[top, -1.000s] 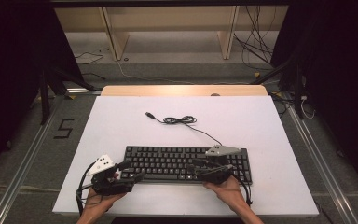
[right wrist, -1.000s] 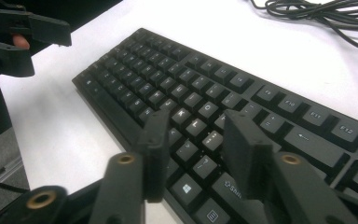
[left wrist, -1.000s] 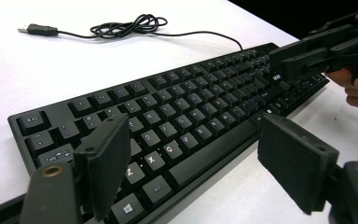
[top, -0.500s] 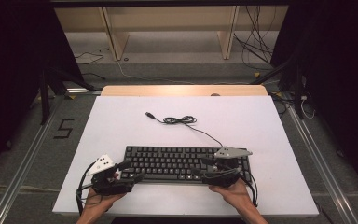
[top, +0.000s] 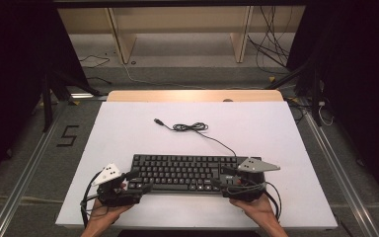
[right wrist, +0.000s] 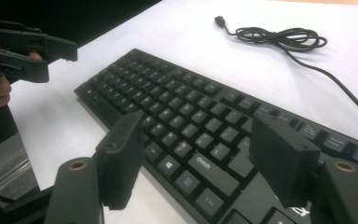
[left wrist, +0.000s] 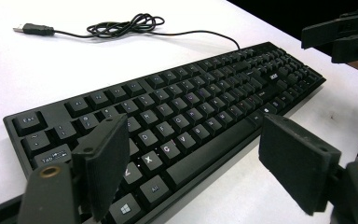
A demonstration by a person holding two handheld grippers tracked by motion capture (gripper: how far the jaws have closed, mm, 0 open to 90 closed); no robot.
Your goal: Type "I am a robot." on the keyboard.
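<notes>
While the black keyboard (top: 185, 172) lies flat low in the middle of the high view on the white table (top: 128, 128), I see my left gripper (top: 137, 180) wide open at its left end and my right gripper (top: 220, 177), jaws just opened, gripping nothing at its right end.

High view looks forward-down, far above the keyboard (top: 185, 172); both gripper views sit close at its opposite ends, facing inward, sharing its keys.
</notes>
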